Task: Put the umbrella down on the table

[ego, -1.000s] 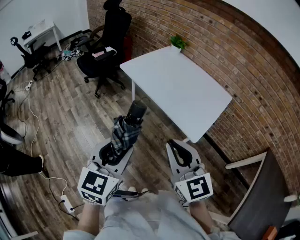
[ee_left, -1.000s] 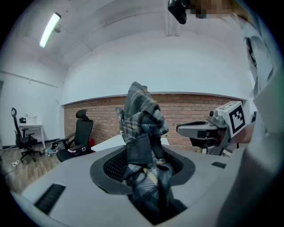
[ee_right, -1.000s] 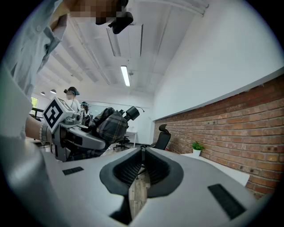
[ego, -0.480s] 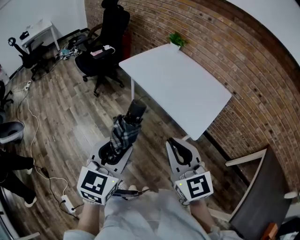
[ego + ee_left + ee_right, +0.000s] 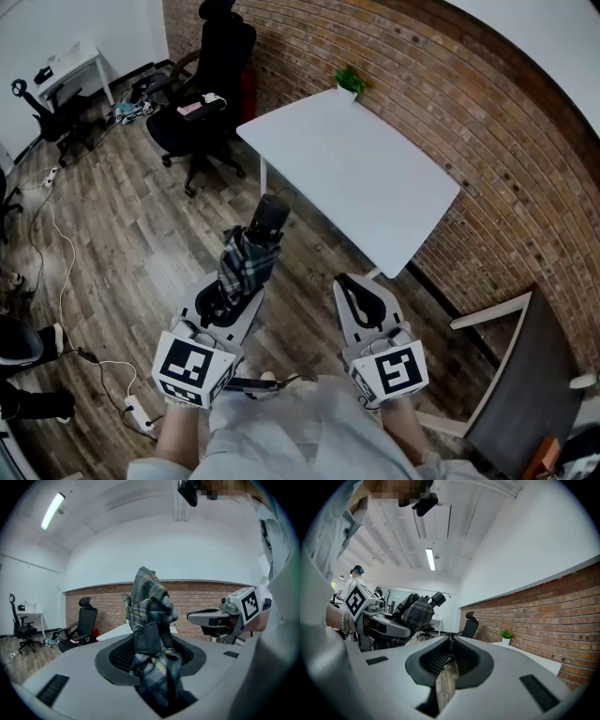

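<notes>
Bystander's leg (image 5: 37,405) now lower-left; umbrella (image 5: 246,267) aloft

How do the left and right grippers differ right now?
The left gripper is clamped on a folded plaid umbrella; the right gripper holds nothing. The left gripper's jaws stand apart around the umbrella, while the right gripper's are closed together. Both are grey and hang over the wood floor, short of the white table.
</notes>
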`<state>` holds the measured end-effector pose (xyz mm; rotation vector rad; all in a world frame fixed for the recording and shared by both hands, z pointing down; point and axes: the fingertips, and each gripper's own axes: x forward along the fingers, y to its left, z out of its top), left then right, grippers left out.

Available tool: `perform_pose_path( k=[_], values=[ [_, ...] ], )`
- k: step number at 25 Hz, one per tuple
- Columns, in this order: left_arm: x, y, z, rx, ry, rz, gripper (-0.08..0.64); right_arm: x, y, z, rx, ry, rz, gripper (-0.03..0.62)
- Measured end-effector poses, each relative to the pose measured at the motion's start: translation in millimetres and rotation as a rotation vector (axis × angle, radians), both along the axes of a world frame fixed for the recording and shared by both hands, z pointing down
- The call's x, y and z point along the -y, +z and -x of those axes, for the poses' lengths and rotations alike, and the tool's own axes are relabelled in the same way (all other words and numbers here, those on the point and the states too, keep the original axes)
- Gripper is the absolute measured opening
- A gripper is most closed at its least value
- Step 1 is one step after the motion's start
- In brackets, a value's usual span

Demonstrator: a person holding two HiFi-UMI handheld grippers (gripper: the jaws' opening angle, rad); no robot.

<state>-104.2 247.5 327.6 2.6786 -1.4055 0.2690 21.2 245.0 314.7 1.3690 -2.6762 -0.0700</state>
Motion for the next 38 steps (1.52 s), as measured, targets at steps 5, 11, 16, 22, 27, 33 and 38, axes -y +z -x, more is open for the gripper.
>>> perform_pose_path(
  k=[5, 11, 16, 22, 27, 33, 38],
  values=[
    [-1, 1, 2, -0.007, 0.016, -0.008, 0.201, -7, -1, 2, -0.002, 0.019, -0.008, 0.054],
    [1, -3, 2, 0.000, 0.050, -0.017, 0.201, -8, -2, 2, -0.002, 0.057, -0.010, 0.054],
    [1, -7, 1, 0.000, 0.062, -0.026, 0.201, -11, -5, -5, -0.007, 0.074, -0.014, 0.054],
    [3, -8, 2, -0.005, 0.066, -0.050, 0.201, -8, -2, -9, -0.021, 0.089, -0.030, 0.054],
    [12, -6, 5, -0.006, 0.056, -0.059, 0.201, 6, 1, -8, -0.022, 0.084, -0.049, 0.054],
    [63, -4, 13, -0.010, 0.037, -0.054, 0.201, 57, 0, -2, -0.020, 0.068, -0.053, 0.054],
    [115, -1, 3, -0.010, 0.021, -0.049, 0.201, 112, 5, -13, -0.011, 0.056, -0.037, 0.054]
  ],
)
